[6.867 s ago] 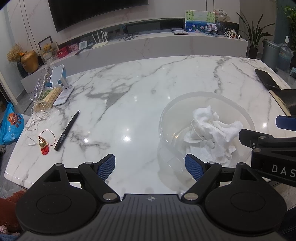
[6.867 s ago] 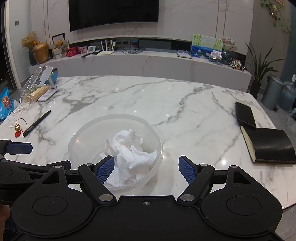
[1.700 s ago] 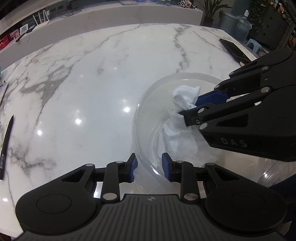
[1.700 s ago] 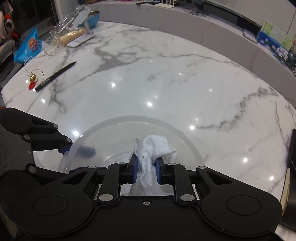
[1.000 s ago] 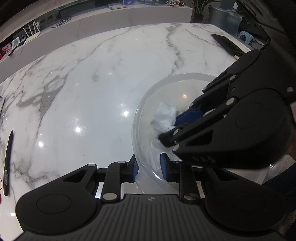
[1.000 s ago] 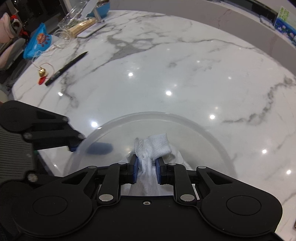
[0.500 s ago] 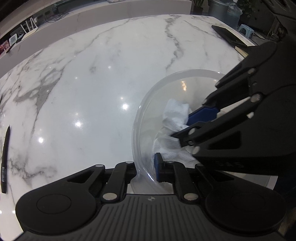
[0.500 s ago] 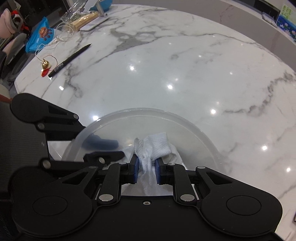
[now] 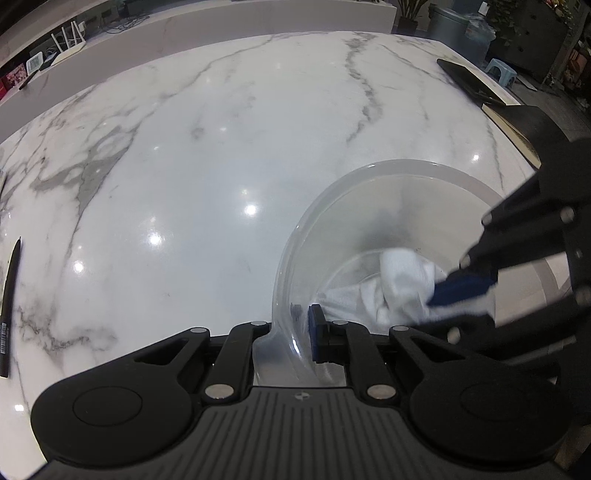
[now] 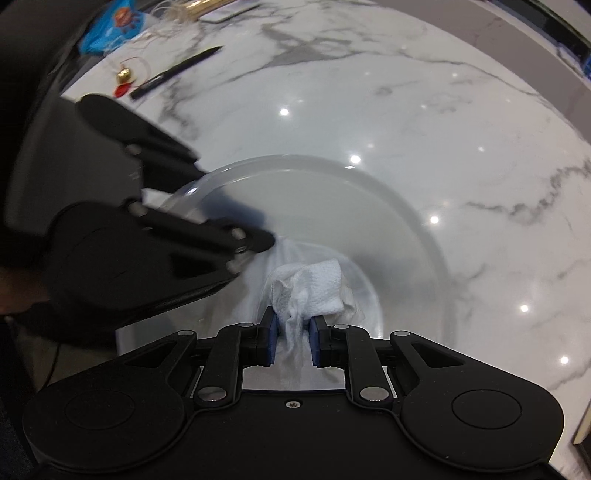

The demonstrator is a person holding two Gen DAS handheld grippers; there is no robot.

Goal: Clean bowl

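Note:
A clear plastic bowl (image 9: 373, 177) stands near the front edge of the marble table and also shows in the right wrist view (image 10: 295, 166). My left gripper (image 9: 286, 332) is shut on the bowl's near rim, one finger outside the wall and one inside. My right gripper (image 10: 291, 341) is shut on a crumpled white cloth (image 10: 310, 288) and holds it down inside the bowl. In the left wrist view the cloth (image 9: 391, 291) lies low in the bowl with the right gripper's blue pad against it.
A black pen (image 10: 173, 74), a small gold bell charm (image 10: 123, 75) and a blue snack bag (image 10: 114, 27) lie at the table's left end. A black notebook (image 9: 524, 125) and a dark phone (image 9: 465, 79) lie at the right edge.
My right gripper has swept the cloth across the bowl's inside, and it sits lower and further right in the left wrist view. My left gripper keeps its hold on the rim.

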